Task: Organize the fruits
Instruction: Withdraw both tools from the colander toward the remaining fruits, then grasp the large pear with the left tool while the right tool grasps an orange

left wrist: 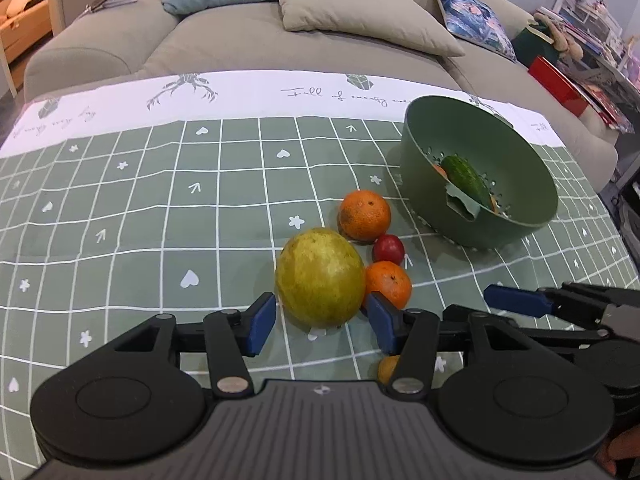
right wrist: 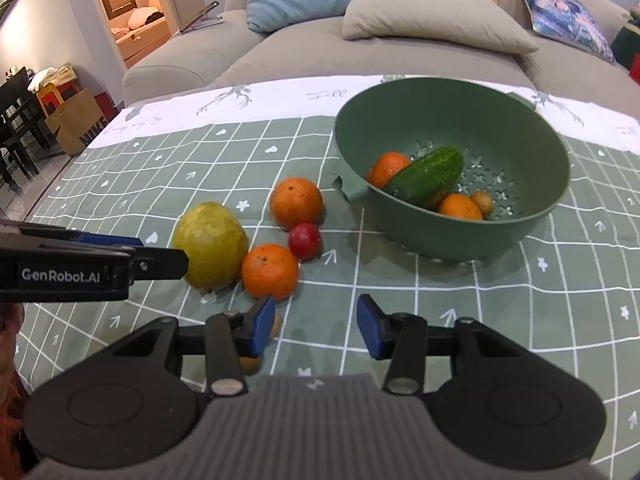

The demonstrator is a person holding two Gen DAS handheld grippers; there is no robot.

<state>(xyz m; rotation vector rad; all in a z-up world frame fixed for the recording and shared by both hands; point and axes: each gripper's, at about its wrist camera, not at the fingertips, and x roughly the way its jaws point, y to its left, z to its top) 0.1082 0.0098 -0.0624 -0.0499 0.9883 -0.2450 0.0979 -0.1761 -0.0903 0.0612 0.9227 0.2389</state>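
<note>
A large yellow-green fruit [left wrist: 320,278] [right wrist: 212,246] lies on the checked cloth. My left gripper [left wrist: 322,324] is open, its blue pads flanking the fruit's near half without visibly pressing. Right of it lie a near orange [left wrist: 389,284] [right wrist: 270,271], a small red fruit [left wrist: 388,249] [right wrist: 305,240] and a far orange [left wrist: 365,215] [right wrist: 297,202]. The green colander bowl [left wrist: 424,184] [right wrist: 420,232] holds a cucumber [right wrist: 426,174] and oranges. My right gripper [right wrist: 316,324] is open over bare cloth. A small yellowish fruit [right wrist: 250,364] is half hidden behind its left finger.
A grey sofa [left wrist: 224,48] with several cushions runs along the table's far edge. A red box [left wrist: 556,84] and clutter sit at the far right. In the right wrist view, a paper bag [right wrist: 76,120] and dark chairs [right wrist: 16,128] stand beyond the table's left side.
</note>
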